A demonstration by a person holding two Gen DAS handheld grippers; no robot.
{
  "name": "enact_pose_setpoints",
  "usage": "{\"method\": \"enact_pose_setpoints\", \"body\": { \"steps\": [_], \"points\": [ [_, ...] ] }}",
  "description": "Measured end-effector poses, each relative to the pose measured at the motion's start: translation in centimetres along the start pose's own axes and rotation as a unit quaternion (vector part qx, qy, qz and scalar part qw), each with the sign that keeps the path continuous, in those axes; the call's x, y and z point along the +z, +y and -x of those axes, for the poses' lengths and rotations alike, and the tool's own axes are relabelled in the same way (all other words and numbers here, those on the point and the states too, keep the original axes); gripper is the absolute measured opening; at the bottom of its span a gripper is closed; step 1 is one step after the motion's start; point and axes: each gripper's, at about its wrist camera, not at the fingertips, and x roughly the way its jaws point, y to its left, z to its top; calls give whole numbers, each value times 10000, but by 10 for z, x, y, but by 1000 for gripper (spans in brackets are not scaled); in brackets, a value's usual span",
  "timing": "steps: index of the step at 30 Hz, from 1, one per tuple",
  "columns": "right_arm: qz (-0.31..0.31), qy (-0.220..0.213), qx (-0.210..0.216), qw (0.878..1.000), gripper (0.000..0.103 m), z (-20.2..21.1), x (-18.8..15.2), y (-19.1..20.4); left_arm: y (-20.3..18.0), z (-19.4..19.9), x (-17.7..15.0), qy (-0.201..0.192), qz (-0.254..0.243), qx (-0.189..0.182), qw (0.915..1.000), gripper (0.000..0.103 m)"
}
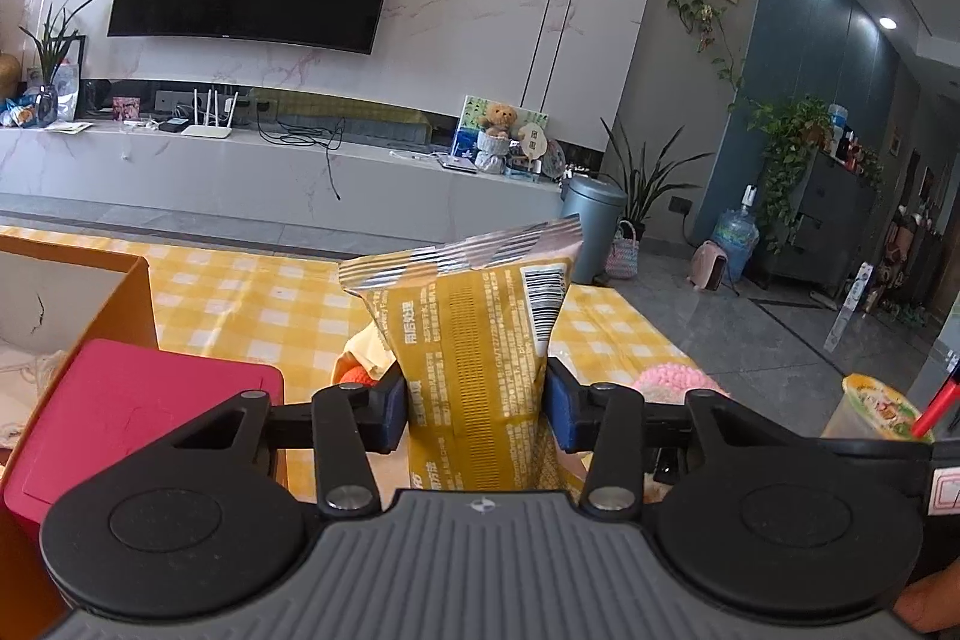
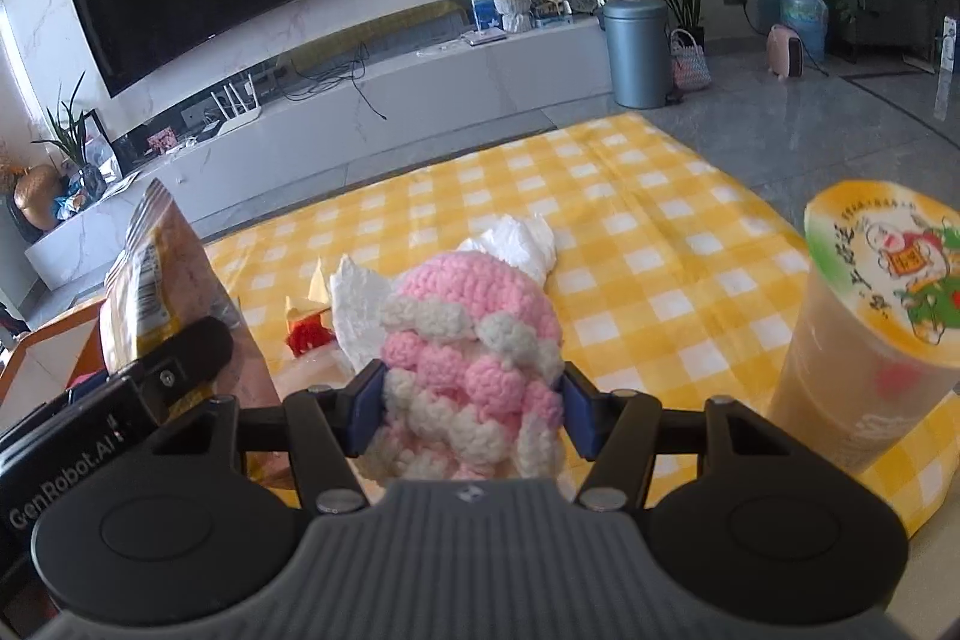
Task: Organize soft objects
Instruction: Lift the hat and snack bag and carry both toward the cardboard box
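Note:
My left gripper (image 1: 477,409) is shut on a yellow snack packet (image 1: 474,340), which stands upright between the blue pads with its crimped silver top upward. The same packet (image 2: 150,280) shows at the left of the right wrist view, above the other gripper's black body. My right gripper (image 2: 471,415) is shut on a pink and white crocheted toy (image 2: 468,352), held above the yellow checked cloth (image 2: 630,244). The pink toy (image 1: 672,382) peeks out low on the right of the left wrist view.
An orange cardboard box (image 1: 129,304) with a red box (image 1: 132,412) stands at the left. A sealed drink cup (image 2: 870,334) with a red straw stands at the right. Crumpled white tissue (image 2: 516,238) and a small red and yellow thing (image 2: 309,328) lie on the cloth.

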Motion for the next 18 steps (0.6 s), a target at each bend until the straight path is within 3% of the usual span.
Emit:
{"method": "enact_pose_setpoints", "body": {
  "steps": [4, 8, 12, 18],
  "points": [
    [137, 0, 33, 9999, 59, 0, -1, 11, 5, -8, -4, 257, -68, 126, 9996, 44],
    [272, 19, -39, 9996, 59, -1, -2, 16, 11, 1, 1, 161, -19, 27, 9999, 44],
    [271, -38, -105, 9996, 59, 4, 2, 19, 15, 14, 18, -19, -50, 15, 10000, 44],
    [193, -279, 257, 9991, 58, 21, 10, 32, 34, 39, 53, -53, -273, 22, 9996, 44]
  ]
}}
